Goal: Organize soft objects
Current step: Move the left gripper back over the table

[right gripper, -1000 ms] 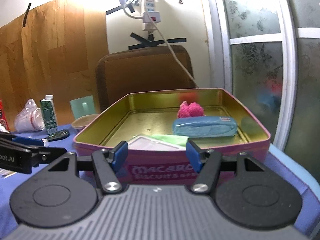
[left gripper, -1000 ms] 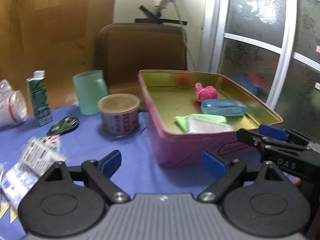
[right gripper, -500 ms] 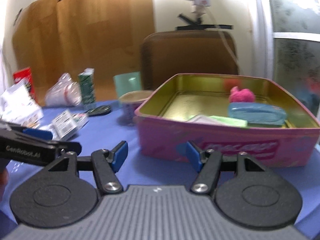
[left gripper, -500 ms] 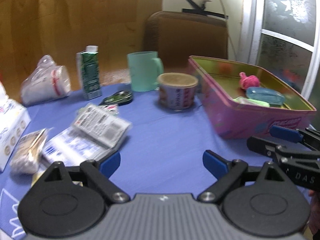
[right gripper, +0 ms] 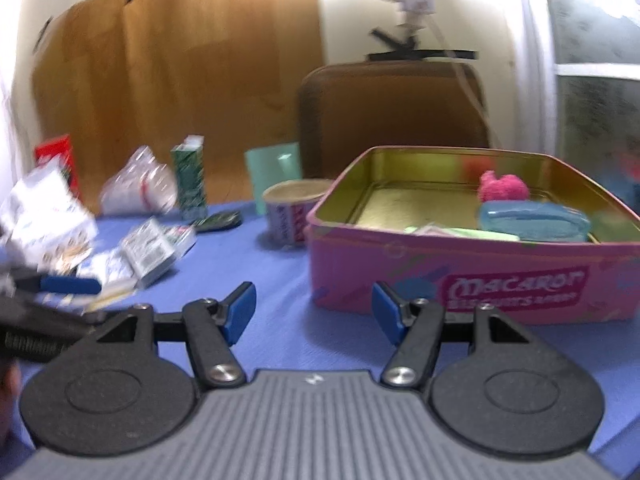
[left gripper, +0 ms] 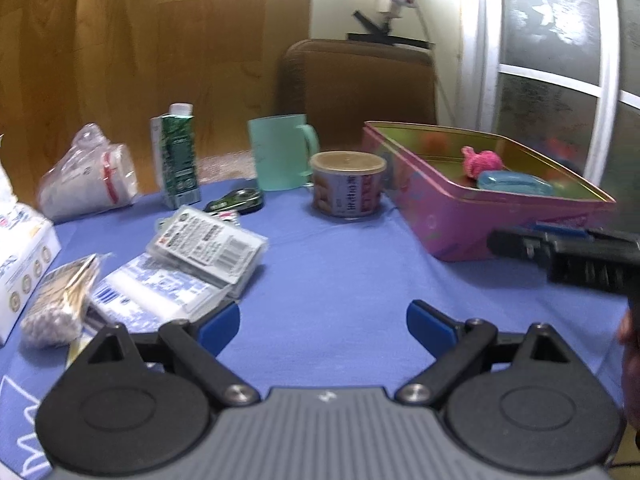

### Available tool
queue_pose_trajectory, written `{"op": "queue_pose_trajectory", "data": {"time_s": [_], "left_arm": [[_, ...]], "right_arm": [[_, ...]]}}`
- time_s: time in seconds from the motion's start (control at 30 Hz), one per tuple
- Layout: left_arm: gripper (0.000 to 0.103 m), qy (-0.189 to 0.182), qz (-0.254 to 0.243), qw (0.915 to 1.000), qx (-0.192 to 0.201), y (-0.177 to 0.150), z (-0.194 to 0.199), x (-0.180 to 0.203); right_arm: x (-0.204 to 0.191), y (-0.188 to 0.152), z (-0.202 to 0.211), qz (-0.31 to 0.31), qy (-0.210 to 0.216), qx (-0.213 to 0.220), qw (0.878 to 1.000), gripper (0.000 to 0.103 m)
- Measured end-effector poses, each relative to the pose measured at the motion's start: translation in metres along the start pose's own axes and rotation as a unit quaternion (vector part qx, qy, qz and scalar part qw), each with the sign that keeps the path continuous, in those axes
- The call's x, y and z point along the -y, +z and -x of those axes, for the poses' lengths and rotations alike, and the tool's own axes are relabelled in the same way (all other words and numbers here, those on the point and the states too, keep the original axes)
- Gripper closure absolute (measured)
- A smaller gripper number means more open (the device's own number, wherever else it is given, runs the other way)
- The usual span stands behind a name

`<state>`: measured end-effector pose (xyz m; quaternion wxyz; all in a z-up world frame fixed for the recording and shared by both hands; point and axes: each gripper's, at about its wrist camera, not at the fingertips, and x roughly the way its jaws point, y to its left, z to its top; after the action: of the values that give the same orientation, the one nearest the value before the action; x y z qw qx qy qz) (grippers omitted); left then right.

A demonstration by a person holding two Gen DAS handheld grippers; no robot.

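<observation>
Both my grippers are wide open with nothing in them: left gripper (left gripper: 323, 322) hangs over bare blue cloth (left gripper: 340, 264), right gripper (right gripper: 313, 312) sits just short of the pink tin (right gripper: 460, 276). The tin already holds a pink fluffy thing (right gripper: 505, 188), a blue pouch (right gripper: 534, 220) and something green and flat (right gripper: 460, 233). Left of me there's a pile of soft packets (left gripper: 204, 246) on the cloth, so I'd guess we're roughly halfway.
</observation>
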<state>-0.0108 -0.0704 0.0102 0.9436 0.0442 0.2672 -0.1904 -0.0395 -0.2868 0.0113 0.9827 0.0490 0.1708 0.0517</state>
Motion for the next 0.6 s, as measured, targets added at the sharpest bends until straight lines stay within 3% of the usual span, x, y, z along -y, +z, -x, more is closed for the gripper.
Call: {"op": "queue_pose_trajectory", "data": {"time_s": [0.27,0.43,0.6], "left_arm": [[0.009,-0.027,-0.009,0.9995,0.014,-0.005,0.007,-0.003],[0.006,-0.011,0.001,0.9995,0.03,-0.006,0.019,-0.023],[0.002,0.033,0.012,0.9981,0.05,-0.013,0.034,-0.053]], "right_arm": [[0.006,-0.001,-0.009,-0.039,-0.021,-0.021,0.999,0.037],[-0.011,-0.001,-0.015,-0.014,-0.007,-0.025,1.0,0.037],[-0.028,-0.001,-0.024,0.006,0.009,-0.036,0.999,0.037]]}}
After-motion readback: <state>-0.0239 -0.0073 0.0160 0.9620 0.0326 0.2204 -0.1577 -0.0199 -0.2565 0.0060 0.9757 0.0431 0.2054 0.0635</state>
